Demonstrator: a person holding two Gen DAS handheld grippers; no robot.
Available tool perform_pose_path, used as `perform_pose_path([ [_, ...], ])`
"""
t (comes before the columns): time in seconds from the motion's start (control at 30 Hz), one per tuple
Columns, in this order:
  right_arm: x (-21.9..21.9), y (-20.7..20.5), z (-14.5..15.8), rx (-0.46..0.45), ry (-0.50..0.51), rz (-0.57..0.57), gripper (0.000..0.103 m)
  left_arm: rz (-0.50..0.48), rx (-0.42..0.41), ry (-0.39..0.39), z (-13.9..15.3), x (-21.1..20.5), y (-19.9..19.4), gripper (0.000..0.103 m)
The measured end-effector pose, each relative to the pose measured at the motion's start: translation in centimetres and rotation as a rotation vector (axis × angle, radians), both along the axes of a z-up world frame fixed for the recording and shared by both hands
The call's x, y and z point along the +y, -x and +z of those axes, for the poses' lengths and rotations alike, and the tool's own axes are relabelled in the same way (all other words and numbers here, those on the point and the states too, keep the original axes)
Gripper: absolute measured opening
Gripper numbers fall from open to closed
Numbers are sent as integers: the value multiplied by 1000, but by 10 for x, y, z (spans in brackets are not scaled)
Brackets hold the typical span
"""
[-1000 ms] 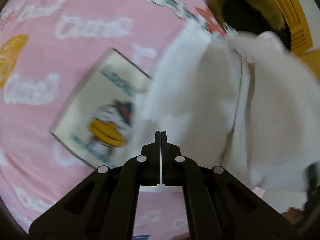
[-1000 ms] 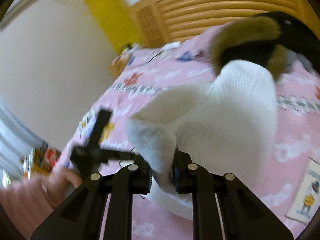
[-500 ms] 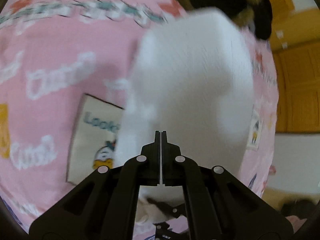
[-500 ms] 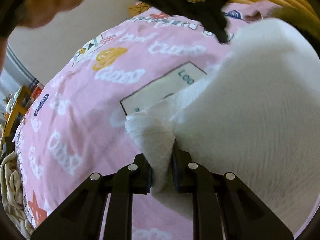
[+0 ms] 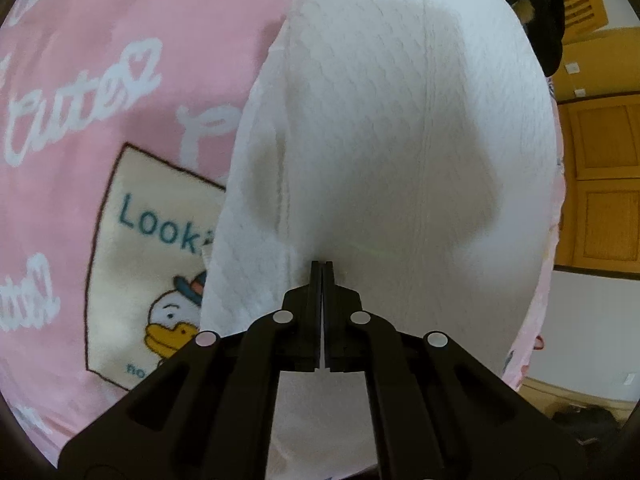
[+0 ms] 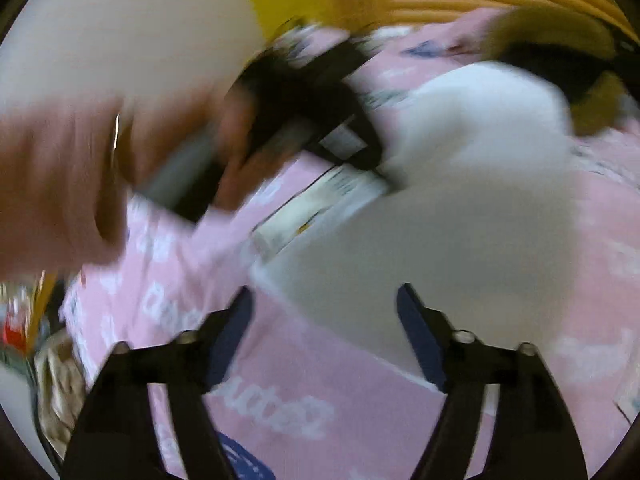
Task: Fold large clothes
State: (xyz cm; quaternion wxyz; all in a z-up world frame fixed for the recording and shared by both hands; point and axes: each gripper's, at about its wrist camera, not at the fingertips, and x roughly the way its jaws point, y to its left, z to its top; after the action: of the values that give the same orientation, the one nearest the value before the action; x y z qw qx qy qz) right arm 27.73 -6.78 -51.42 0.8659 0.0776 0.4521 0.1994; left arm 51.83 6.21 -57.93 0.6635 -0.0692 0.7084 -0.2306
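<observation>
Pink bedsheet (image 5: 100, 80) reads "Look" beside white garment (image 5: 400, 140).

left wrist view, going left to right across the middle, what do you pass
pink bedsheet → cream duck patch reading "Look" → white garment, with the shut left claw low on it → wooden cabinet doors

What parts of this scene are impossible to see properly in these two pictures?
- Left wrist view: the white garment covers part of the duck picture and its lettering.
- Left wrist view: the left gripper hides the cloth edge it pinches.
- Right wrist view: motion blur smears the hand and the dark furry item.
</observation>
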Motion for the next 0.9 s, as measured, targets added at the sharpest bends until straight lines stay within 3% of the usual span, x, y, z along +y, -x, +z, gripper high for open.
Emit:
perform_pose_path([
  [0.03,-20,-5,14,-11,0,-61,32,4,-6,-5,3,1,5,0],
  [0.07,-44,-16,26,-19,21,-141,26,17,-15,-8,6,4,9,0],
  [0.13,-78,-49,28,10,-2,-191,23,48,-43,-36,17,7,17,0],
  [0.23,-96,-97,-1,100,-26,-161,21,78,-132,-87,47,3,35,0],
  [0.3,-91,-129,-42,191,3,-123,16,147,-152,-95,60,0,51,0],
  [0.43,-83,-153,-86,218,4,-90,8,240,-128,-111,48,-11,75,0],
  [0.53,-79,-164,-69,261,-26,-51,8,263,-92,-128,28,-17,83,0],
  [0.67,-89,-181,-7,102,-22,-53,11,285,-91,-121,15,-21,87,0],
  [0.77,-90,-229,-9,123,99,-98,13,250,-145,-174,15,-33,97,0],
  [0.83,-89,-263,-44,248,154,-97,6,240,-174,-202,16,-37,104,0],
  [0.9,-80,-284,-80,286,258,-46,4,244,-190,-197,13,-39,104,0],
])
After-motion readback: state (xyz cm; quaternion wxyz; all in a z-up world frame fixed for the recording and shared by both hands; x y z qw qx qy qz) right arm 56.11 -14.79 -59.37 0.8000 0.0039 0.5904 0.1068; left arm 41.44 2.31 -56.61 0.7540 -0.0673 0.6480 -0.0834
